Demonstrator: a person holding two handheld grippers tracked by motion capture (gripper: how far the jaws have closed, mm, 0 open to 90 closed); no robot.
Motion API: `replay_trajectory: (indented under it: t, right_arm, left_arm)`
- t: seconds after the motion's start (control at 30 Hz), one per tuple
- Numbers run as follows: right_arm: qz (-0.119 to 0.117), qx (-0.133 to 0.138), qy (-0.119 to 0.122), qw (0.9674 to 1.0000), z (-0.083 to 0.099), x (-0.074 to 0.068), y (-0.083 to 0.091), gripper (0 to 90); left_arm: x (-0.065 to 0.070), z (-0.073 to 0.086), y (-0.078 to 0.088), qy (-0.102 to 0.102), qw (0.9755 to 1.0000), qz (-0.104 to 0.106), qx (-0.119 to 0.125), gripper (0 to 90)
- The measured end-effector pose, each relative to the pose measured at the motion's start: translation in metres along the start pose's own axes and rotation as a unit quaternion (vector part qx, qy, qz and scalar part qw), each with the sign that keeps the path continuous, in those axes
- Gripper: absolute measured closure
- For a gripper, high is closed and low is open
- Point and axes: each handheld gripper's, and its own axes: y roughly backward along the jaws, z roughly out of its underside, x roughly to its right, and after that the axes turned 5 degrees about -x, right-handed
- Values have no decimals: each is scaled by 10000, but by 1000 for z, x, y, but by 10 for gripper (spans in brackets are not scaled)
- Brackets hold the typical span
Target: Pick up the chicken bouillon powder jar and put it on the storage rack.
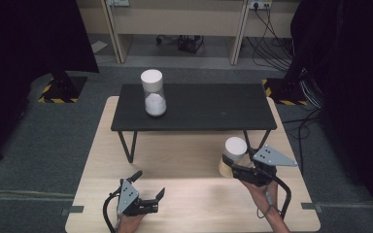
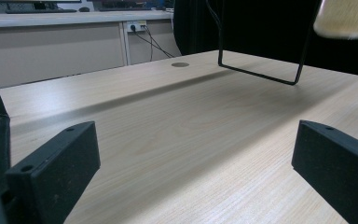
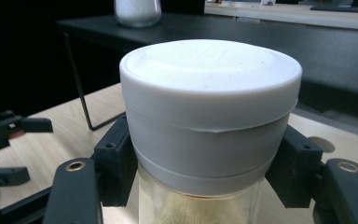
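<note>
Clamped between the two black jaws of the right hand-held gripper (image 3: pixel 205 158) is a jar with a white lid (image 3: pixel 209 112), gripped just under the lid, with pale yellowish contents seen through its clear wall. From the high view the jar (image 1: pixel 233 154) is seen near the right front leg of a low black shelf (image 1: pixel 194 108), and whether its base touches the bench cannot be told. The left hand-held gripper (image 1: pixel 148 191) is held low over the bench (image 1: pixel 189 208), well apart from the jar on its left, with its jaws spread wide and nothing between them. A second jar (image 1: pixel 154 92), white-lidded and partly filled with white powder, is stood on the left part of the shelf, well apart from the held jar. The bench is of light wood grain, and the shelf is carried on thin black wire legs. Grey carpet, cables, wall sockets and yellow-black striped floor markings are seen beyond the shelf. No readable writing or label is seen on either jar.
</note>
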Motion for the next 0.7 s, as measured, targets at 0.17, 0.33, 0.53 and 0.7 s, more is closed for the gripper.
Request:
replay_trajectory:
  t: [0.17,0.33,0.53,0.7]
  right_arm:
    - [16,75,75,9999,-21,0,15,348]
    - [-16,204,64,9998,-43,3,30,348]
    - [34,270,121,9996,-80,8,35,348]
    - [116,317,99,9994,-96,12,31,348]
  left_arm:
    - [0,0,0,10,10000,5,-4,2]
    - [0,0,0,20,10000,1,-6,2]
    - [0,0,0,18,10000,2,-2,2]
    - [0,0,0,17,10000,5,-4,2]
